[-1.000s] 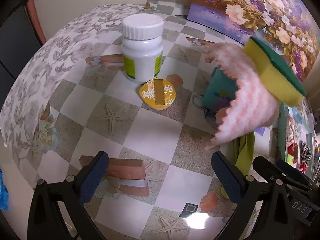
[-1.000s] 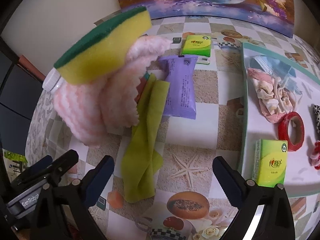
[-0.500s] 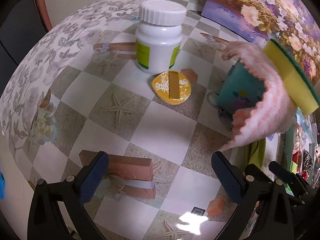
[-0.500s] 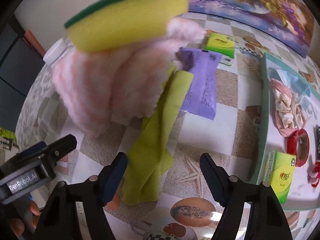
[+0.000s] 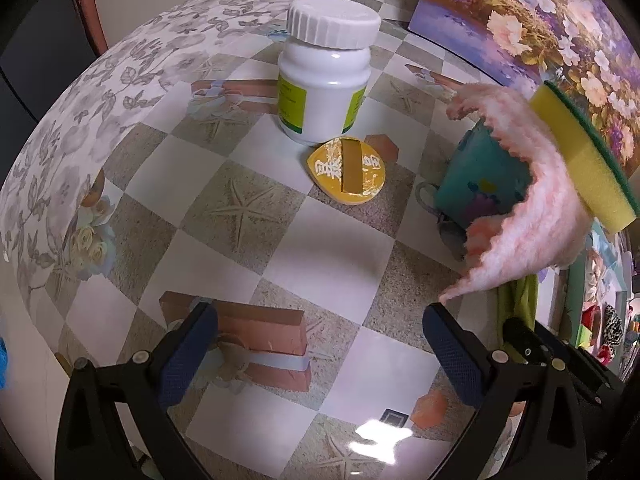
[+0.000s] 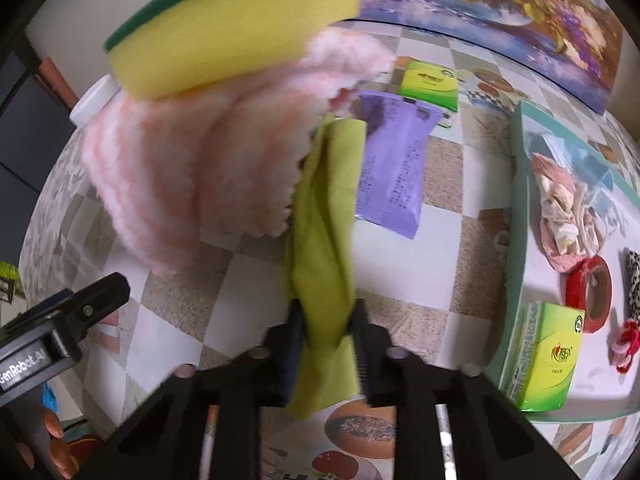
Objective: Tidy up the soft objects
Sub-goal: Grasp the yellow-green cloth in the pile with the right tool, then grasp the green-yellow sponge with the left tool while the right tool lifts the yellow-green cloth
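Checkered tablecloth (image 6: 440,168), right tongs (image 6: 326,344) closing, green cloth (image 6: 324,216) between

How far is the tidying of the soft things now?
Done: a pink cloth bundle already lies in the tray. In hand: the right tongs are closing on the green cloth. Left: the pink fluffy cloth and sponge remain outside it.

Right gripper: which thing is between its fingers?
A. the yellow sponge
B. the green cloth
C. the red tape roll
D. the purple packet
B: the right gripper has its jaws closing on the green cloth, which lies bunched between the two pads.
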Motion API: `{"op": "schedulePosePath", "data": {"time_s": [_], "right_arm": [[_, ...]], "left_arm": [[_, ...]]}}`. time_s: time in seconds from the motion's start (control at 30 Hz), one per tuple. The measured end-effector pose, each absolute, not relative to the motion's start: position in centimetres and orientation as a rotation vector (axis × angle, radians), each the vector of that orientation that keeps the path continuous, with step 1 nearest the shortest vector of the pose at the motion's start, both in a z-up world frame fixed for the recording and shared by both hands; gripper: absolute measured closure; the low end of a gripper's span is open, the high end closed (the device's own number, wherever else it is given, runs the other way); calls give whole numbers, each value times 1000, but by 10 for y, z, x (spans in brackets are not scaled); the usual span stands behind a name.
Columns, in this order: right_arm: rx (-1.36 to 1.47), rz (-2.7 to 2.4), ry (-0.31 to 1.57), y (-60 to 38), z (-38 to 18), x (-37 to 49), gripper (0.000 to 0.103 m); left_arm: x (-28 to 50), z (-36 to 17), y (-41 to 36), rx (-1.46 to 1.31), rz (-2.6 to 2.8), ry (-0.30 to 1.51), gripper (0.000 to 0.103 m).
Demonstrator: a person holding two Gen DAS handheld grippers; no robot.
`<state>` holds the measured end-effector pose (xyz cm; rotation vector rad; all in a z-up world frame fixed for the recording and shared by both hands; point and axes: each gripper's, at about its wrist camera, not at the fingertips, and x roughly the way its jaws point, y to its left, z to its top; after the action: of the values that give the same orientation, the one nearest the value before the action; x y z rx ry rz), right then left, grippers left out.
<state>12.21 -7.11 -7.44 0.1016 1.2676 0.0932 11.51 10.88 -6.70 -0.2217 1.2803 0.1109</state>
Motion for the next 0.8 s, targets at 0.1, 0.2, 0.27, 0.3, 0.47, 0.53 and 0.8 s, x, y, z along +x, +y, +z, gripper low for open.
{"op": "schedulePosePath", "data": {"time_s": [0.1, 0.2, 0.27, 0.3, 0.47, 0.53, 0.8], "right_arm": [[124, 90, 1264, -78, -74, 120, 90], [142, 95, 1255, -86, -69, 120, 94], [158, 92, 1240, -95, -63, 120, 95], [169, 89, 1230, -99, -59, 120, 96], [244, 85, 1158, -123, -34, 113, 97], [276, 85, 1125, -131, -24, 109, 97], [371, 84, 1009, -140, 10, 105, 97]], "left_arm": [[114, -62, 109, -258, 89, 1285, 1], [114, -56, 106, -299, 59, 1293, 1], [115, -50, 103, -303, 54, 1289, 1], [116, -46, 101, -297, 54, 1282, 1], [119, -27, 91, -290, 31, 1254, 1], [119, -16, 86, -277, 18, 1238, 1], [126, 23, 64, -252, -30, 1169, 1]]}}
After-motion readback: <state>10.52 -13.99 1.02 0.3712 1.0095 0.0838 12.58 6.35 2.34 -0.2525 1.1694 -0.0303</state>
